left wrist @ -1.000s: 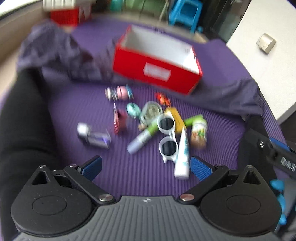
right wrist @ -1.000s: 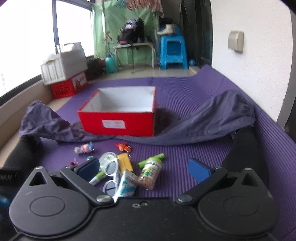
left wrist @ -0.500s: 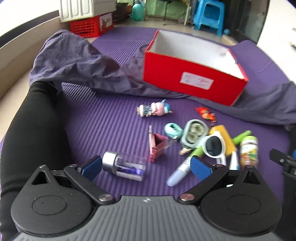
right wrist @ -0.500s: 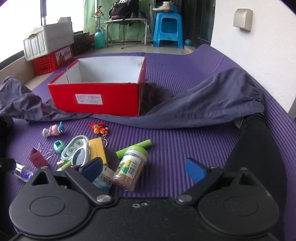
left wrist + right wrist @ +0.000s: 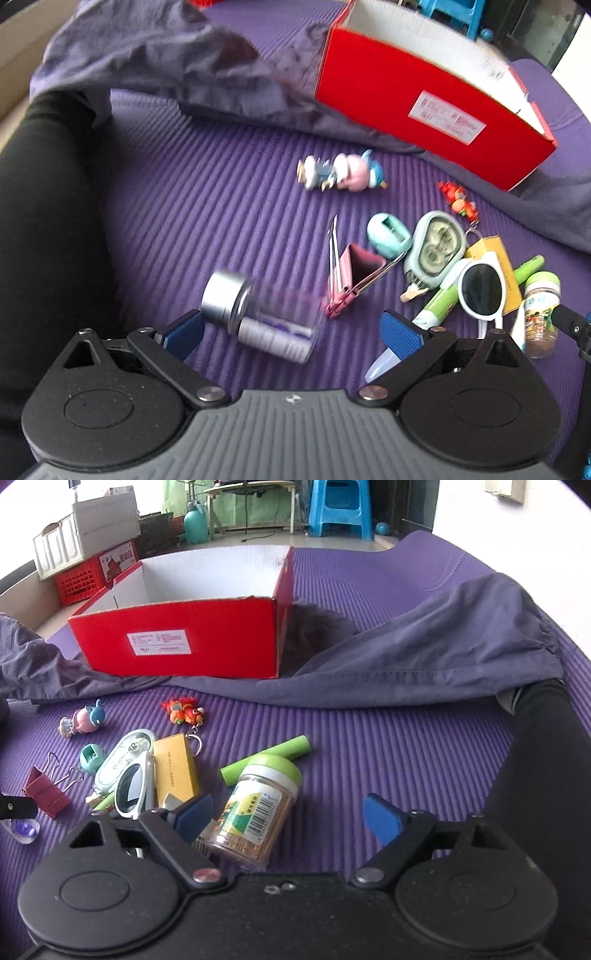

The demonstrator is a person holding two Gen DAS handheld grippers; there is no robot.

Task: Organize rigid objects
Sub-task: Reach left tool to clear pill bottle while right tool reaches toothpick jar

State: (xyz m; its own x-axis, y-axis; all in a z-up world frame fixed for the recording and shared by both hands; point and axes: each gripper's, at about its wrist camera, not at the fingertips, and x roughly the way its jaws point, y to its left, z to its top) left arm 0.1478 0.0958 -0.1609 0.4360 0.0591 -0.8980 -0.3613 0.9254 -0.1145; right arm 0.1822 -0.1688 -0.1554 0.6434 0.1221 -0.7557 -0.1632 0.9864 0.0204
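A red open box (image 5: 192,635) stands on the purple mat (image 5: 369,746); it also shows in the left wrist view (image 5: 424,107). Small items lie in front of it. My left gripper (image 5: 291,332) is open with a clear silver-capped jar (image 5: 258,317) lying between its fingers, not clamped. My right gripper (image 5: 288,818) is open just behind a green-lidded toothpick jar (image 5: 258,808) lying on its side. White sunglasses (image 5: 480,291), a pink binder clip (image 5: 351,273), a yellow box (image 5: 173,771), a green tube (image 5: 266,758) and a toy figure (image 5: 340,171) lie nearby.
A grey-purple cloth (image 5: 424,657) lies draped around the box on both sides. A black-clad leg lies at the left (image 5: 44,221) and another at the right (image 5: 535,775). A blue stool (image 5: 340,506) and crates (image 5: 85,565) stand beyond the mat.
My left gripper has moved forward and down over the clear jar, which now lies between its fingers. My right gripper has moved closer to the toothpick jar.
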